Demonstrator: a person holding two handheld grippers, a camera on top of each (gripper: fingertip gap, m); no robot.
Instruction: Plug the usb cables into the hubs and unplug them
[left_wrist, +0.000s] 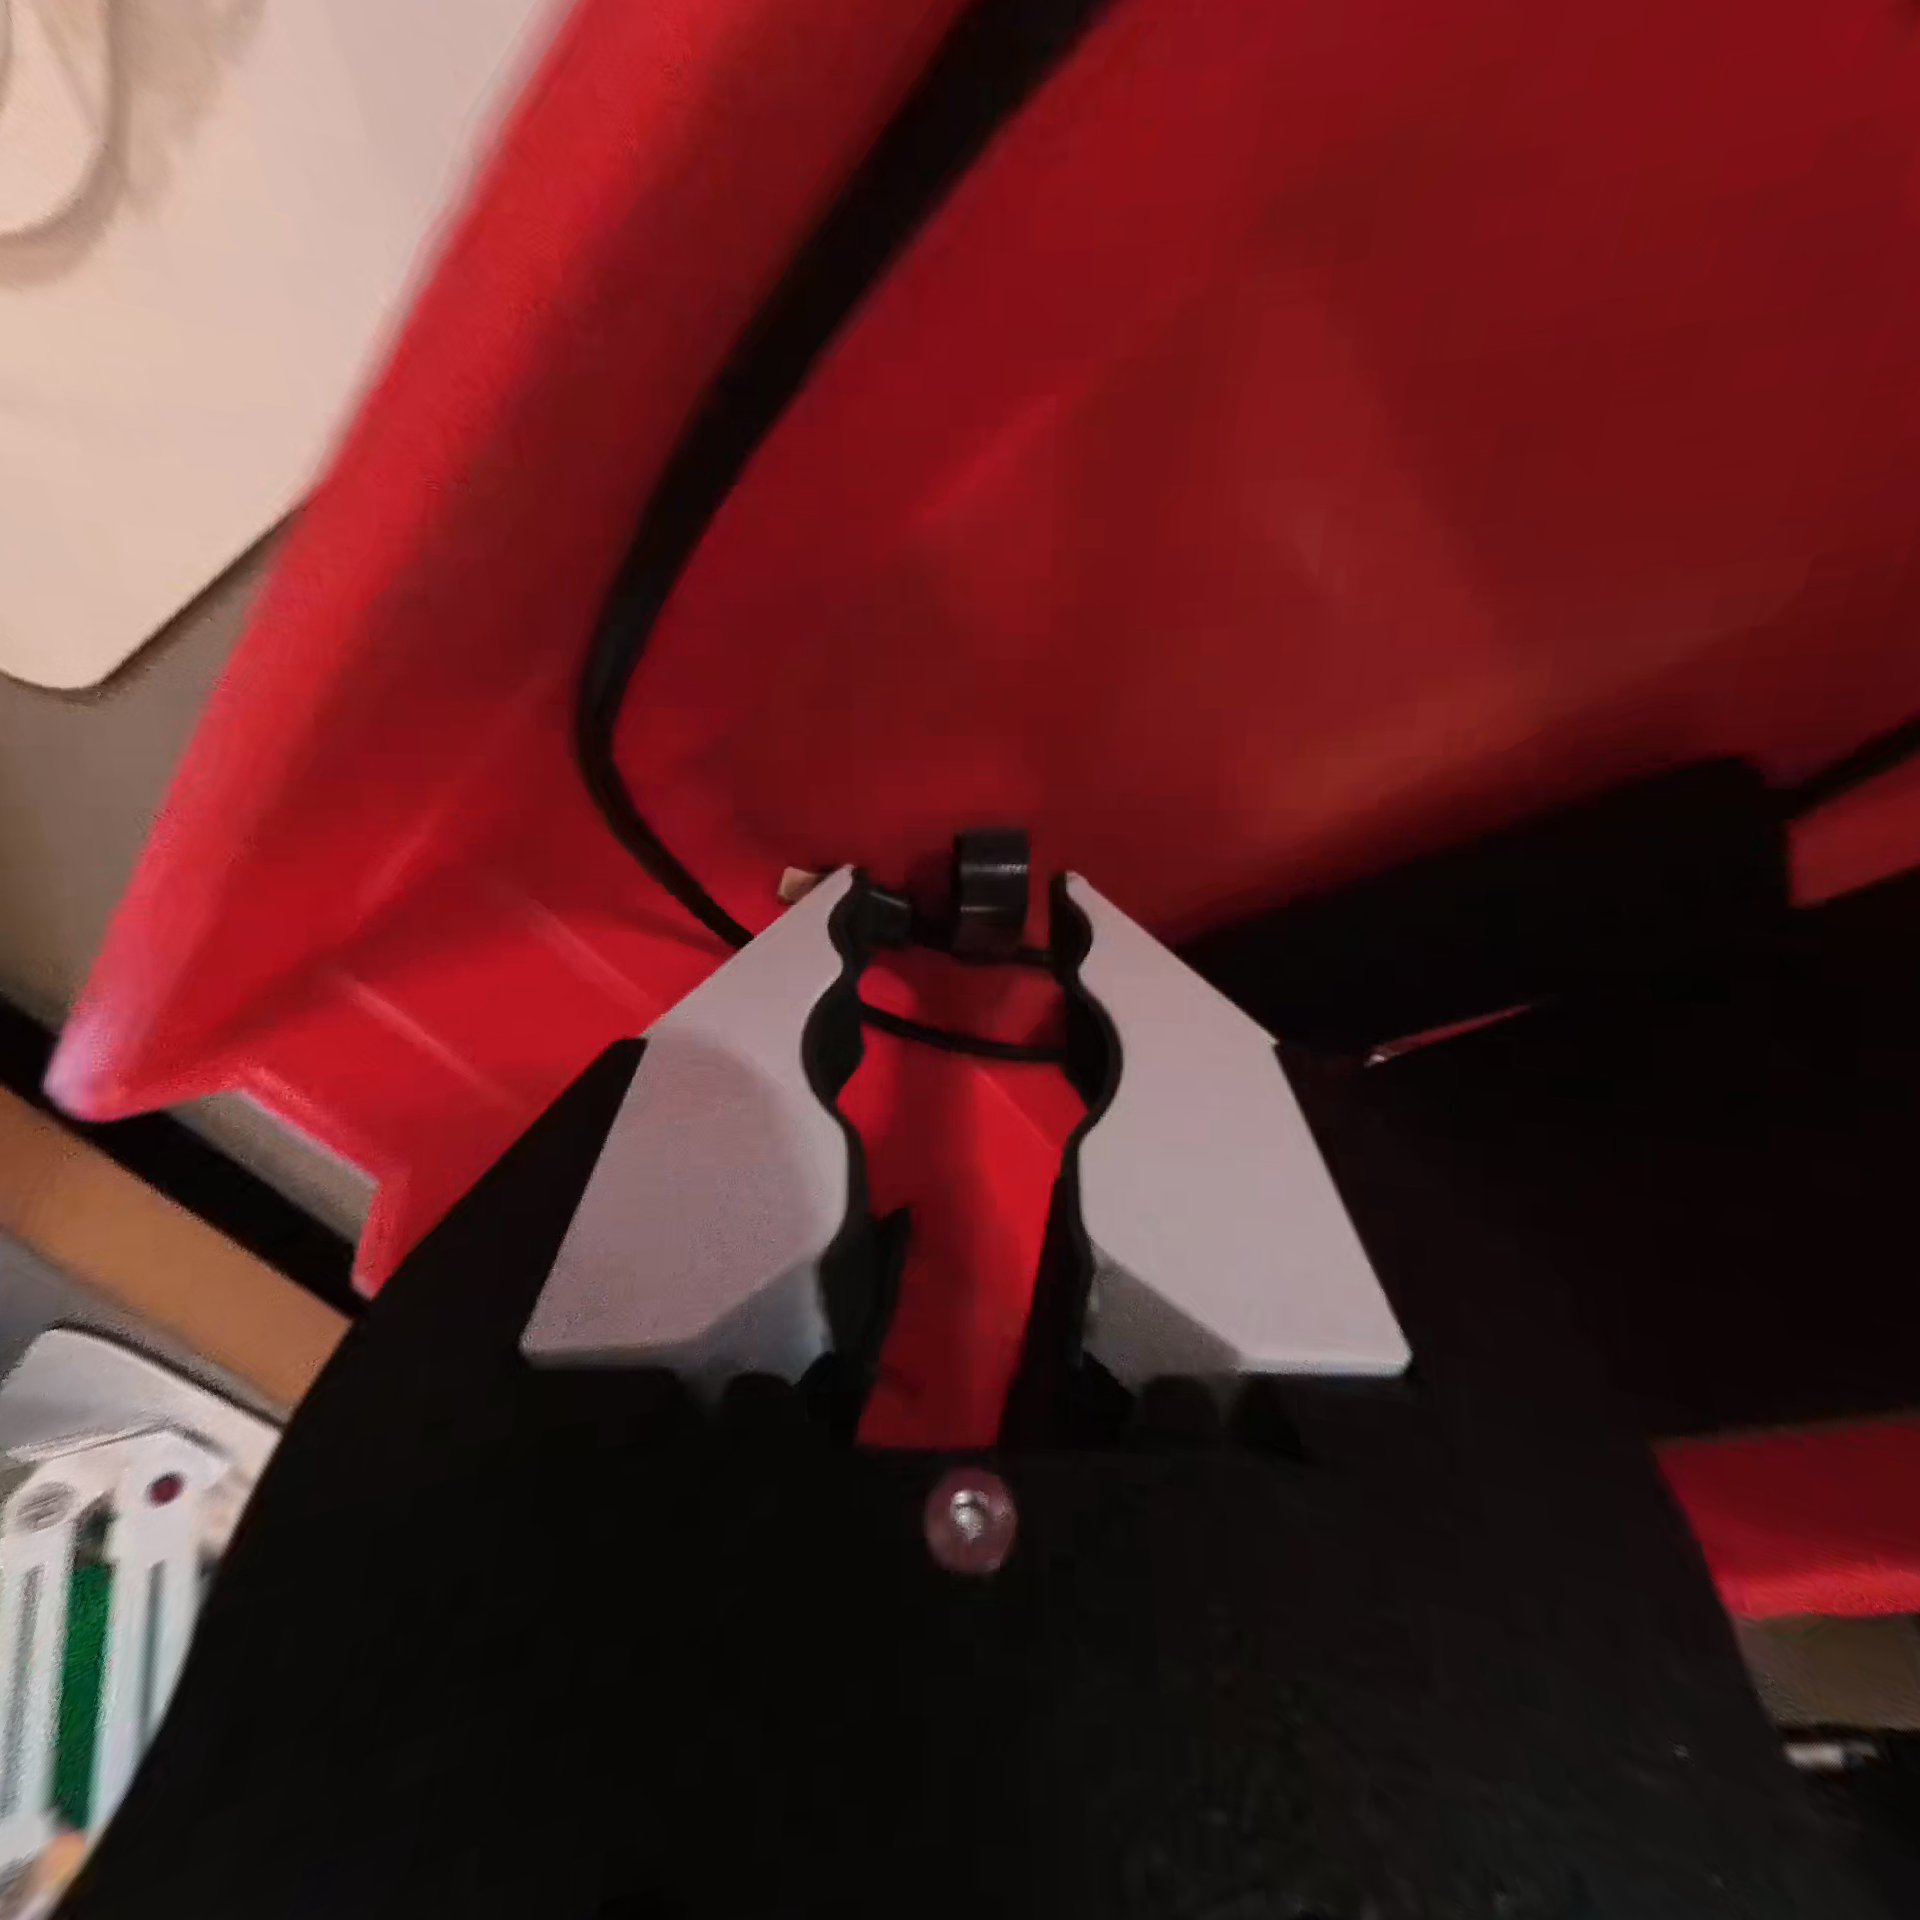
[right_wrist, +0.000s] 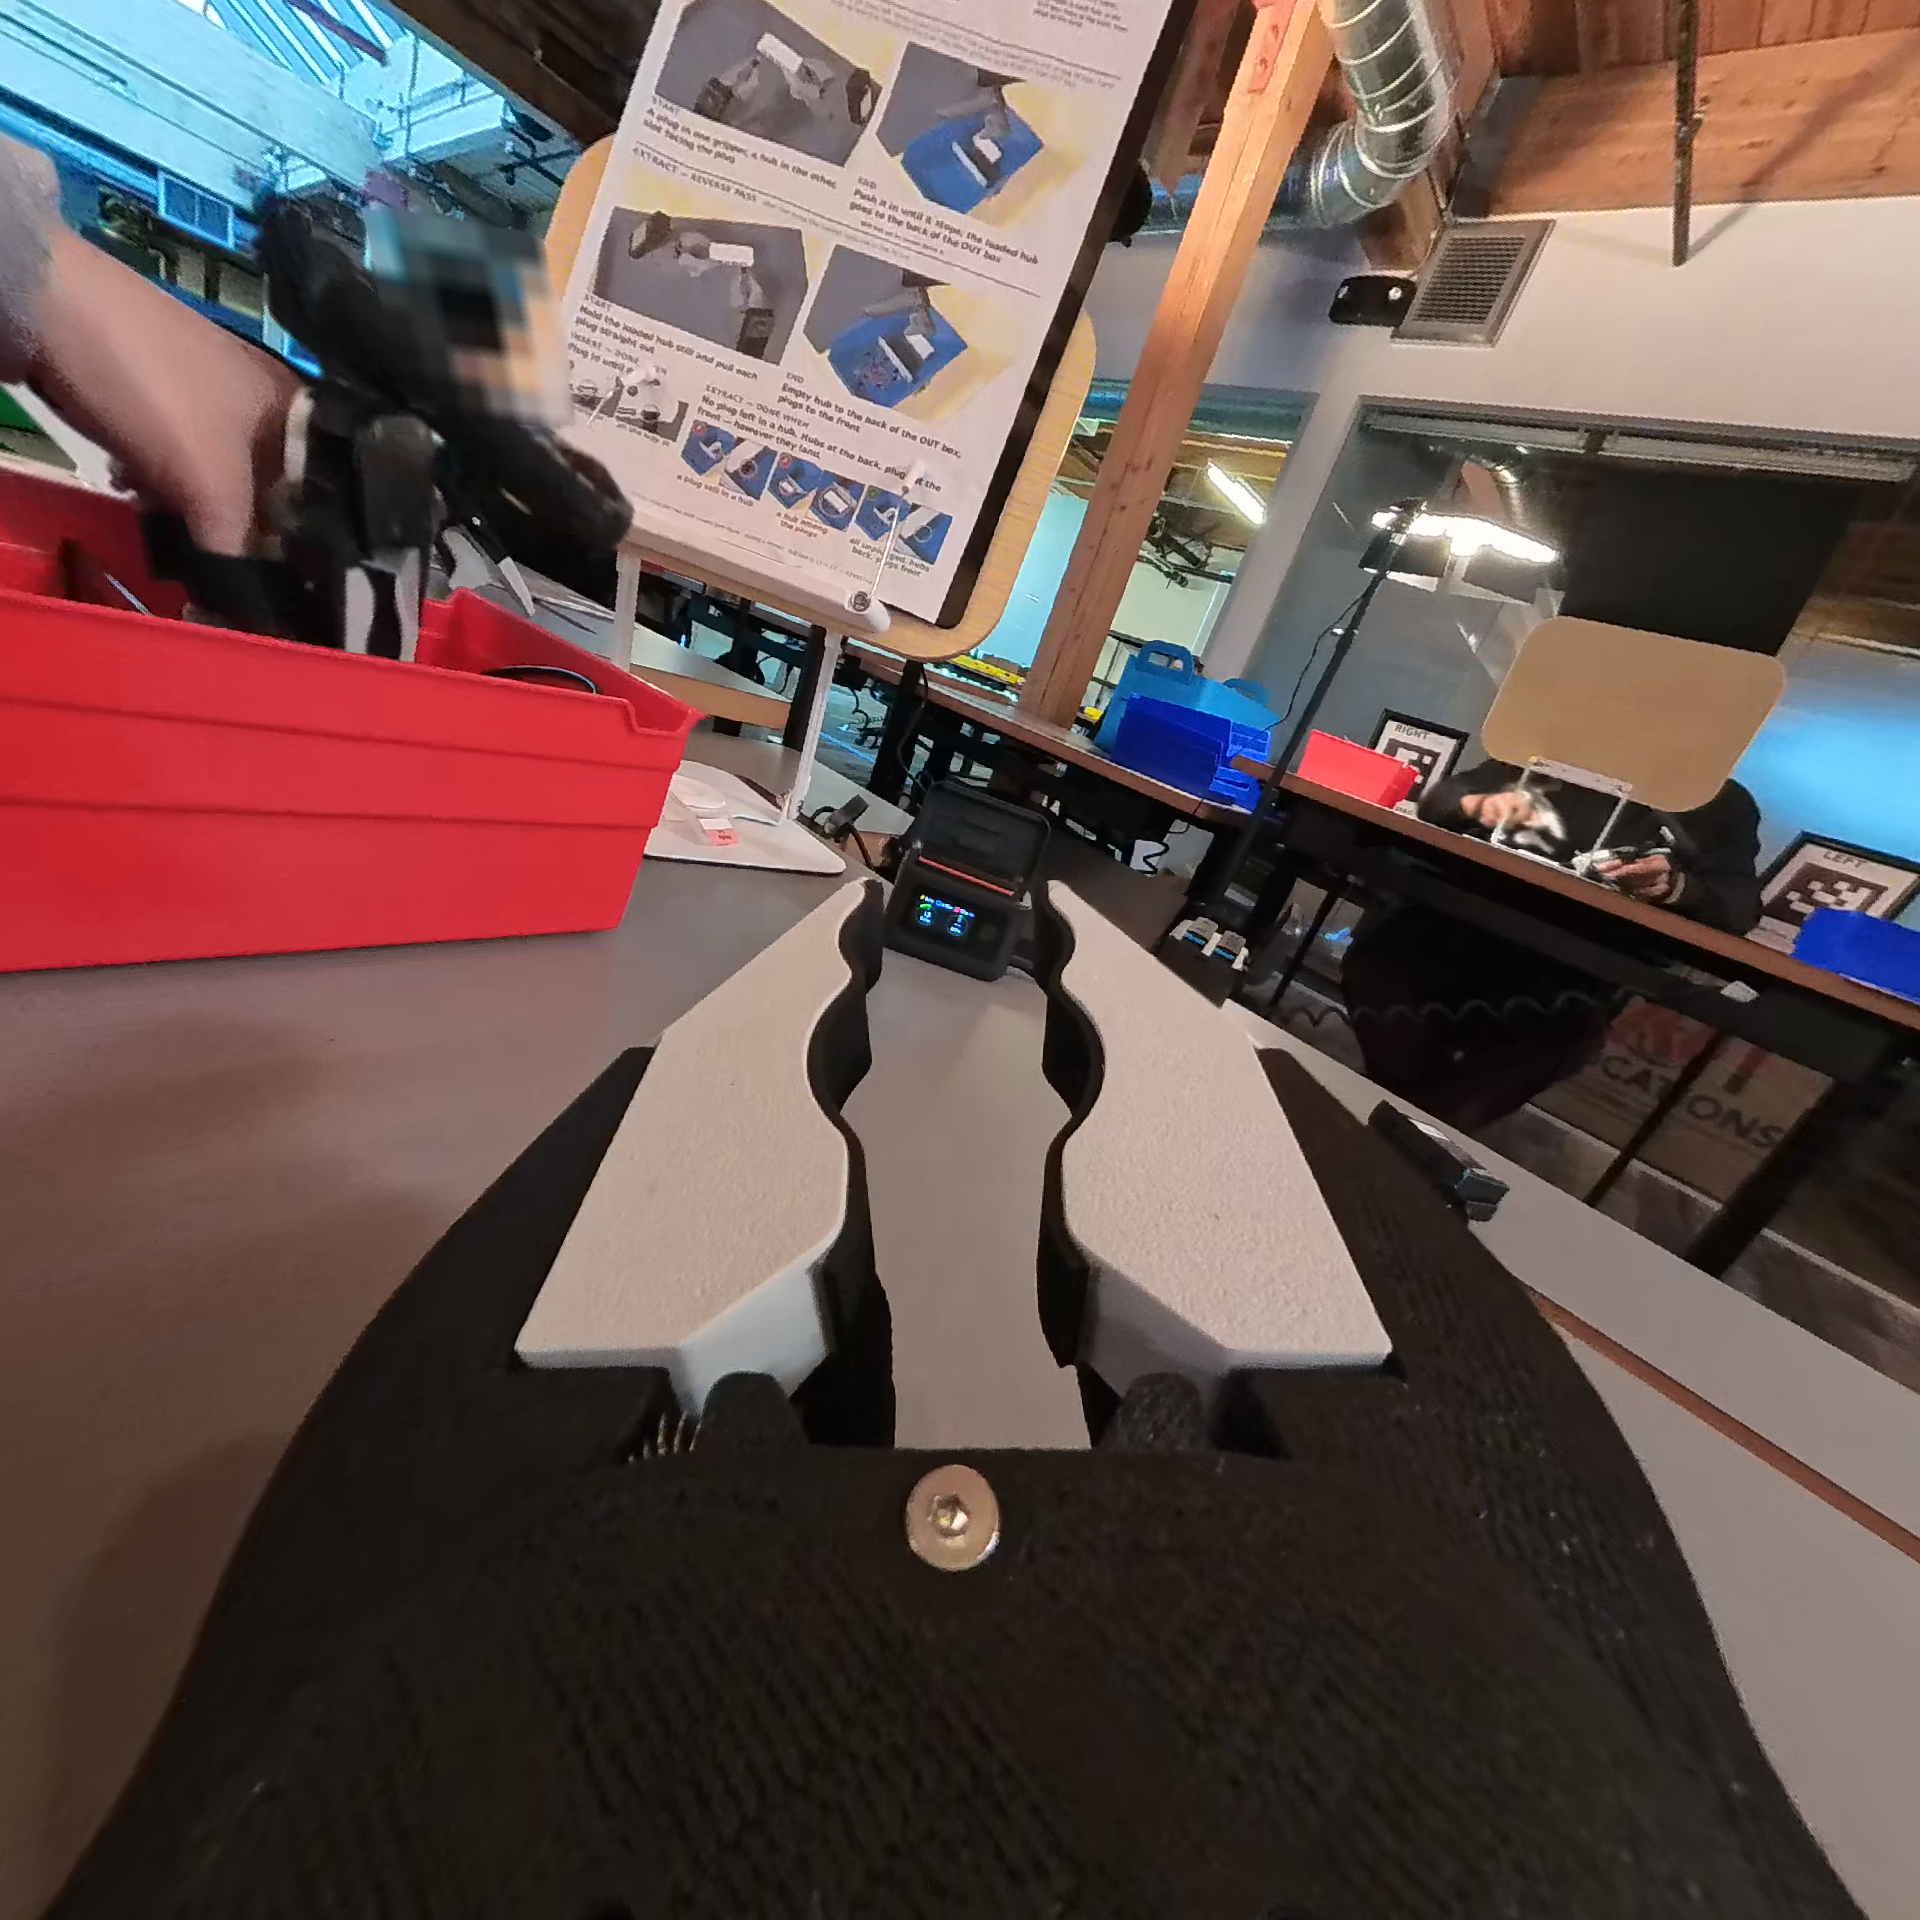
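Observation:
In the left wrist view my left gripper (left_wrist: 956, 894) reaches down into a red bin (left_wrist: 1299, 416). Its jaws stand apart. A black USB plug (left_wrist: 992, 883) sits just beyond the fingertips, and its thin black cable (left_wrist: 665, 582) curves up the bin floor and loops across between the fingers. A large black shape (left_wrist: 1558, 987) lies to the right; I cannot tell what it is. In the right wrist view my right gripper (right_wrist: 956, 904) is open and empty, low over the grey table (right_wrist: 260, 1143). The left gripper (right_wrist: 364, 520), held by a hand, shows blurred over the red bin (right_wrist: 312, 790).
An instruction sheet on a stand (right_wrist: 831, 291) stands behind the red bin. A small black device with a lit screen (right_wrist: 971, 842) sits just ahead of my right fingertips. Blue bins (right_wrist: 1184, 727) and a seated person (right_wrist: 1558, 883) are at other tables to the right. There is about 35 cm between the tips of the two grippers.

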